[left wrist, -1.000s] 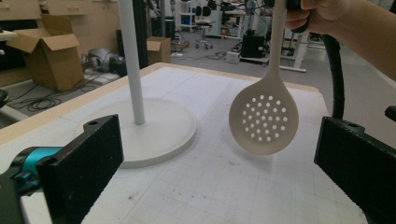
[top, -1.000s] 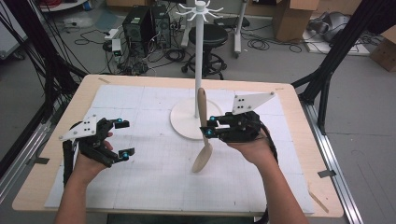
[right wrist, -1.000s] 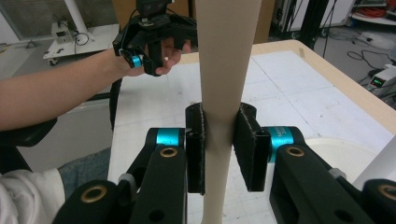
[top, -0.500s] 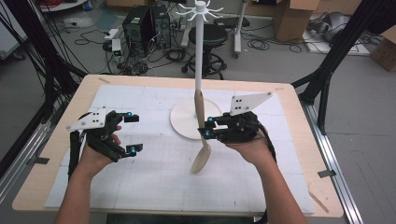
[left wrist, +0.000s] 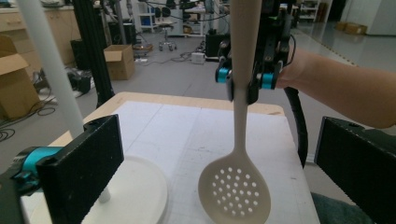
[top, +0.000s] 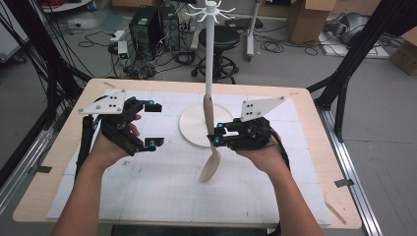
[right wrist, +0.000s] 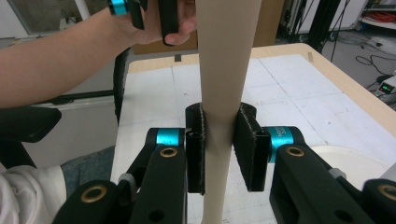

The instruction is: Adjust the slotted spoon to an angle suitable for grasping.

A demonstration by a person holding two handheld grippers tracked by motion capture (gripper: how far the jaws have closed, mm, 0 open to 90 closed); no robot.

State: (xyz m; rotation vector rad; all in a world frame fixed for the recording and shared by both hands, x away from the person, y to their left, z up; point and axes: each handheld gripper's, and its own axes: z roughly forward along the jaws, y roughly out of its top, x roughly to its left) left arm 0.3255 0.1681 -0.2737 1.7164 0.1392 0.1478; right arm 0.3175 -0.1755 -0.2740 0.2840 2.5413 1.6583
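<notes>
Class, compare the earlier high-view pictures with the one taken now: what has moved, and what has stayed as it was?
The left tool, jaws open and holding nothing, has lifted off the table and moved up the picture and rightward, toward the stand. The right tool stayed put, shut on the slotted spoon, which hangs bowl-down as before. Nothing was grasped or released.

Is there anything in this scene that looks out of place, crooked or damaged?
Nothing looks damaged or spilled. The slotted spoon hangs bowl-down above the table, clamped by its handle in the right tongs, beside the white hook stand. The left tongs are open and hold nothing.
</notes>
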